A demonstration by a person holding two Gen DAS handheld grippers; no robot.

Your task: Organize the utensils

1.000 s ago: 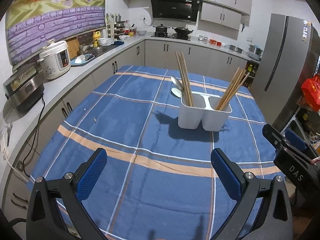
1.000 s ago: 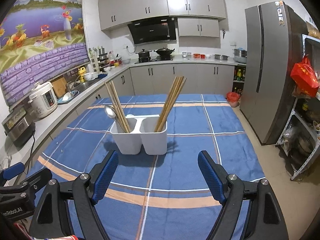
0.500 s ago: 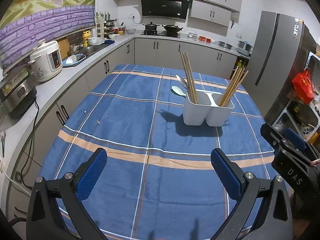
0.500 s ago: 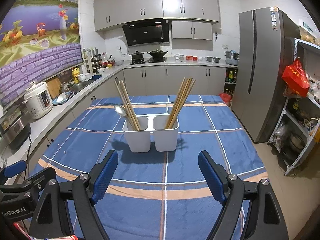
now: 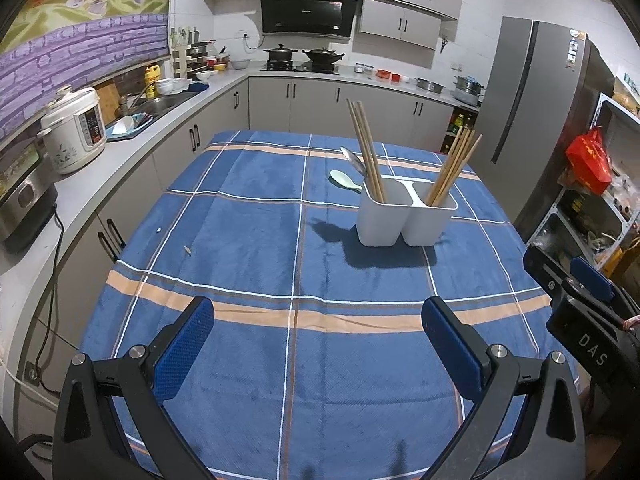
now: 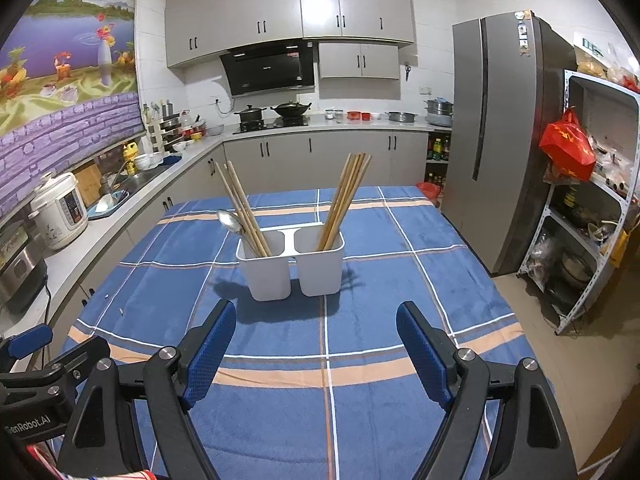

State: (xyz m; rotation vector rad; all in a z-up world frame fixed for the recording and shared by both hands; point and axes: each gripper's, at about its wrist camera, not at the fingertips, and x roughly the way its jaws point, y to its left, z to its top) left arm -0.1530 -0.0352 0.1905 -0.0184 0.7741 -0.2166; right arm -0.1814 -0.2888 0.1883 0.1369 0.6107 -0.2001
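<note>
Your white two-compartment holder [image 6: 294,268] stands upright on the blue checked desk [image 6: 360,408]. Its left compartment holds wooden chopsticks [image 6: 244,212] leaning left, with a metal spoon [image 6: 230,220], bowl up. The right compartment holds another chopstick bundle [image 6: 344,204] leaning right. A pale green spoon [image 5: 344,180] lies flat just behind the holder.

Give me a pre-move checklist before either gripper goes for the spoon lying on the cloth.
1. Left gripper open and empty: ok.
2. Right gripper open and empty: ok.
3. Pale green spoon located, lying flat on the tablecloth left of the white holder: ok.
4. Holder upright, chopsticks in both compartments: ok.
5. Room for the spoon beside the metal spoon in the left compartment: cannot tell.
6. Spoon handle free of the holder: cannot tell, partly hidden.
</note>
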